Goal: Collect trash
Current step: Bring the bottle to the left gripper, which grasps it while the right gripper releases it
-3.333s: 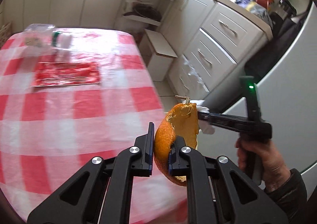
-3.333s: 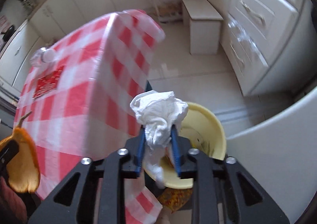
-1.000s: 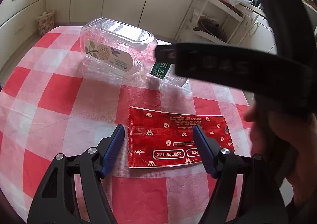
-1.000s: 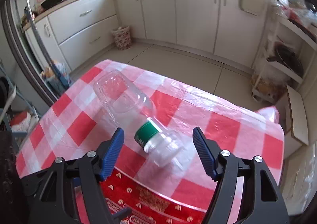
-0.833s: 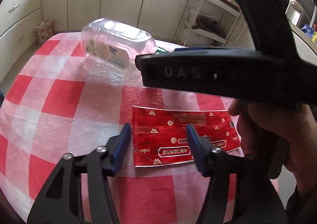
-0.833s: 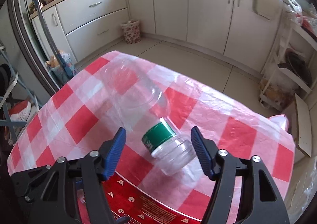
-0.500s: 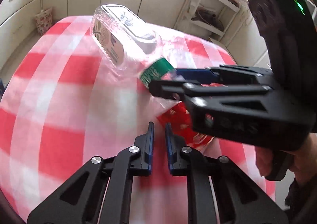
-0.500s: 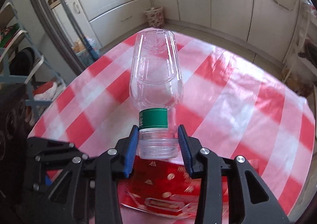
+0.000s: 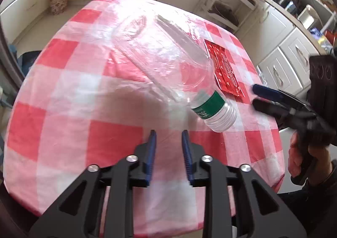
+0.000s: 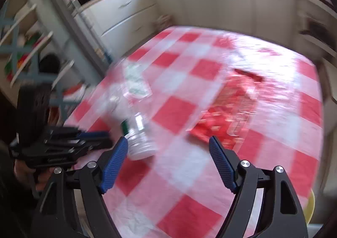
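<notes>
The round table under its red-and-white checked plastic cloth (image 9: 63,99) carries the two remaining pieces of trash; the large clear plastic bottle with a green neck band (image 9: 168,65), gripped at the neck and raised half a second ago, now lies on its side on the cloth, released; the flat red foil wrapper (image 9: 225,69) lies just beyond it, toward the far right edge, no longer between any fingers; so both pickups look undone and need a fresh grasp. The right gripper (image 10: 168,149) stands wide open above the near cloth; the left gripper (image 9: 168,134) has parted to a narrow gap, holding nothing. Open cloth lies all round the bottle; its mouth points at the near right rim, so it may roll off.
</notes>
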`<control>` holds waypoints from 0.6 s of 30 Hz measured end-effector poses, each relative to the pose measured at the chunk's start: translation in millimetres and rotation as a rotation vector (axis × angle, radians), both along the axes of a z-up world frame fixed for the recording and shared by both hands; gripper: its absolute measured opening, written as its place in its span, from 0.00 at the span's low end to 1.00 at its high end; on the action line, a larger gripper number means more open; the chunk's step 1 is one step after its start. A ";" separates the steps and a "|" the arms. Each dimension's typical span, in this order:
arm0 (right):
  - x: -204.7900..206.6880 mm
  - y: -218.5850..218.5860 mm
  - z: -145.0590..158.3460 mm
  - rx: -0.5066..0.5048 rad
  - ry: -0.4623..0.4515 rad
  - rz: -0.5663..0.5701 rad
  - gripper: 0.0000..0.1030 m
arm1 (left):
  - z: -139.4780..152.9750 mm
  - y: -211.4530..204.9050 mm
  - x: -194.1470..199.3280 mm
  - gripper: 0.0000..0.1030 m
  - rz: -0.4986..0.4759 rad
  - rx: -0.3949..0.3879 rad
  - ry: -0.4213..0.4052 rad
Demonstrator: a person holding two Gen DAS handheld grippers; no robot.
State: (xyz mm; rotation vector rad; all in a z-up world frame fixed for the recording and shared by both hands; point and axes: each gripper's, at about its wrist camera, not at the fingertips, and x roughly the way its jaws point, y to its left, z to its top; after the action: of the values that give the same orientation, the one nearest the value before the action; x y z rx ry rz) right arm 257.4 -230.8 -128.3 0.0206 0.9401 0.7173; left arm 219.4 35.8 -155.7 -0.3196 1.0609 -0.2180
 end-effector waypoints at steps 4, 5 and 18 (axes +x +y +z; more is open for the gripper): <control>17.5 -27.7 -2.9 0.017 0.028 -0.204 0.74 | 5.7 4.1 -1.3 0.39 0.029 -0.017 -0.022; 22.8 -31.5 -6.4 0.025 0.046 -0.238 0.74 | 8.4 6.5 -0.9 0.44 0.042 -0.028 -0.030; 48.1 40.6 -35.9 -0.235 -0.053 -0.241 0.77 | 13.1 29.8 16.2 0.67 0.169 -0.125 -0.046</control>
State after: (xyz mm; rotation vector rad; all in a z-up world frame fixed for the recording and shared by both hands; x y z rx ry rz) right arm 305.5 -190.2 -164.2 -0.0907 0.9476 0.3808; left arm 235.6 65.5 -142.6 -0.5118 0.9711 -0.1399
